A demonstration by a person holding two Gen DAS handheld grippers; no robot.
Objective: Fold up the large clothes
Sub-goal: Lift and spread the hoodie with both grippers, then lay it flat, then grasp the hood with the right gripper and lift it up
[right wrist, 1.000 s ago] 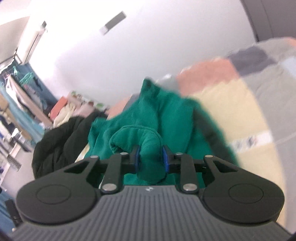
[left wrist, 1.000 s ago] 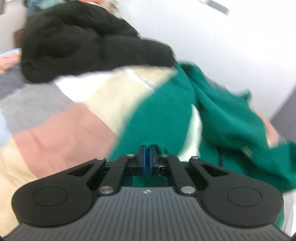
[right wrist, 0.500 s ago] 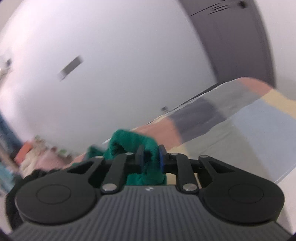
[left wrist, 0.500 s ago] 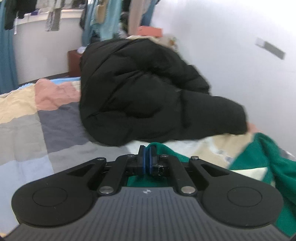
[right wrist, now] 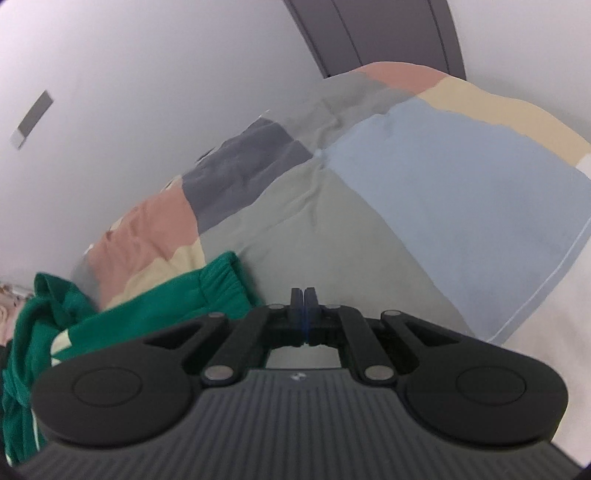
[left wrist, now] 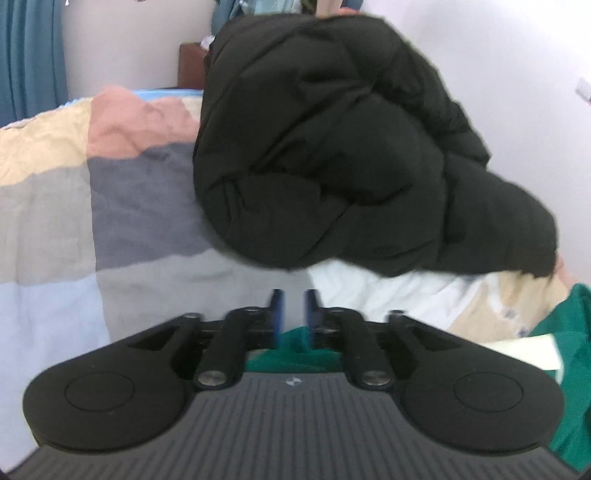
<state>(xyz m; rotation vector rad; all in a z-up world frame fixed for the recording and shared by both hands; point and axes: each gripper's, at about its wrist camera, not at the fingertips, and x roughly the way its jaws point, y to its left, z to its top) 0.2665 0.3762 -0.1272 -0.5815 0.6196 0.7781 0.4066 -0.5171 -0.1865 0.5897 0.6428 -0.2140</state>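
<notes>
A green garment with a cream stripe lies on the patchwork quilt. In the left wrist view it (left wrist: pixel 565 332) shows at the right edge and under the gripper body. My left gripper (left wrist: pixel 293 306) is a little open, with nothing between its fingertips; green cloth sits just below them. In the right wrist view the green garment (right wrist: pixel 155 306) lies crumpled at lower left, its ribbed cuff beside the gripper. My right gripper (right wrist: pixel 303 299) is shut and empty, just right of that cuff, over the quilt.
A big black puffer jacket (left wrist: pixel 351 155) is heaped on the quilt (left wrist: pixel 147 221) ahead of the left gripper, against the white wall. A blue curtain (left wrist: pixel 29 55) hangs far left. In the right wrist view the quilt (right wrist: pixel 406 206) runs to the bed edge, with a grey door (right wrist: pixel 388 33) behind.
Both grippers have let go of the green garment. The left jaws opened slightly; the right ones closed empty. The garment now lies on the bed, and both views have swung round.
</notes>
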